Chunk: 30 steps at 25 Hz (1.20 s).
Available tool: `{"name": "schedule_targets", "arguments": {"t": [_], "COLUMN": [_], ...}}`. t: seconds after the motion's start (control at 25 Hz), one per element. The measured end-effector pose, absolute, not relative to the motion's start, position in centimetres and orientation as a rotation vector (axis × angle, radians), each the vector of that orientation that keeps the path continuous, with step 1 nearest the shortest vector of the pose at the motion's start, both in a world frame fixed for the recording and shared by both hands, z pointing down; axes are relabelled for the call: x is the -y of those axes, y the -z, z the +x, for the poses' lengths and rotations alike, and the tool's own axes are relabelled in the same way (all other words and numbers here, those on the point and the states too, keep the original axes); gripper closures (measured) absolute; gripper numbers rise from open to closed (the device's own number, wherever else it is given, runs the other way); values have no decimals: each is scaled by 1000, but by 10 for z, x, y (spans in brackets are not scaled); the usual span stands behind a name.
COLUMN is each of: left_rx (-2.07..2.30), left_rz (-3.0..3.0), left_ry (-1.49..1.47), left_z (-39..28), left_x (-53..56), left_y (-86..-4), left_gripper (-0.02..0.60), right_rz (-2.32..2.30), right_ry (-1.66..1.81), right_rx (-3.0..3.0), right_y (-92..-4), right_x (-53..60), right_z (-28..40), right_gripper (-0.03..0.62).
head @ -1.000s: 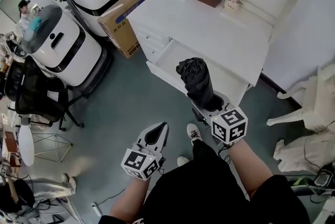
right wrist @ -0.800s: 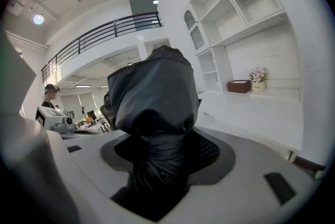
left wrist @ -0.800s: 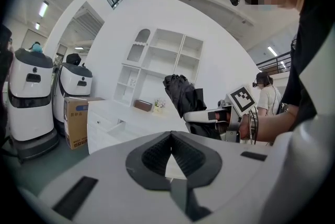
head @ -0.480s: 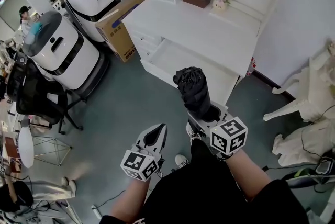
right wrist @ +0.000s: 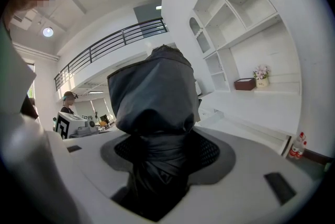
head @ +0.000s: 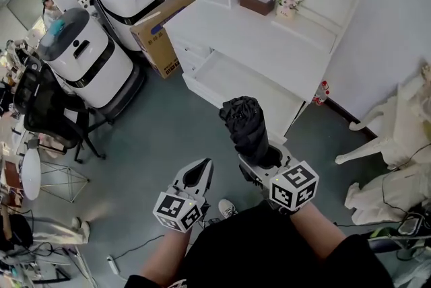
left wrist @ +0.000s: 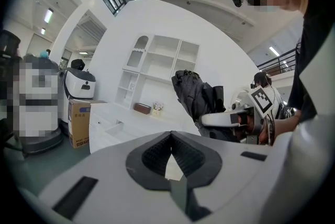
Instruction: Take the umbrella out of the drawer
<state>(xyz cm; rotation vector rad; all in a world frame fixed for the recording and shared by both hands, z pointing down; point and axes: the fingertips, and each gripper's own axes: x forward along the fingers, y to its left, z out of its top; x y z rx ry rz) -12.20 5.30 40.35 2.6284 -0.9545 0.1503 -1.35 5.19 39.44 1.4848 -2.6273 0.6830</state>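
Left gripper (head: 201,172) low in front of person's legs, jaws pressed together, nothing btwn them. Right gripper (head: 261,153) just beside it, clenched on lower end of folded black umbrella (head: 244,124). Umbrella stands nearly upright, top leaning a bit left, held in the air over green floor (head: 168,132), not touching any furniture. Beyond: white desk (head: 269,44) w/ drawer (head: 232,75) open, umbrella outside it & apart. At back of desk, brown box (head: 257,1) & flower pot (head: 287,1). Cardboard box (head: 158,27) left of desk, beside white machines (head: 87,61).
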Motion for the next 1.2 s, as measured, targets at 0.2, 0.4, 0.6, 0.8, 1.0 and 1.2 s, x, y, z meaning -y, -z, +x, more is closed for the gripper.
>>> {"name": "schedule_targets", "arguments": {"t": [0.2,0.4,0.6,0.8,1.0,1.2], "left_rx": [1036,1089,1134,1174,1203,1209], "left_rz": [2584,2555,2530,2505,2482,2477], "left_ry": [-122,-101,-106,-115,-117,-119], "left_z": [-103,-80,-57,-45,-35,-25], "left_x": [-68,-90,-110,-127,-135,-140], "left_y": [-399,-399,-401,-405,-409,-413], "left_gripper": [577,577,577,577,577,577], "right_rz": [1384,1321,1256,1192,1137,1112], "right_ry": [-674,-687,-708,-734,-747,-752], "right_rx": [2660,2686,2713,2725,2730,2726], "right_y": [-388,-386,-388,-397,-404,-410], "right_x": [-70,-90,-107,-121,-129,-132], "right_z": [4,26,47,58,67,74], "right_gripper": [344,344,344,344,344,344]}}
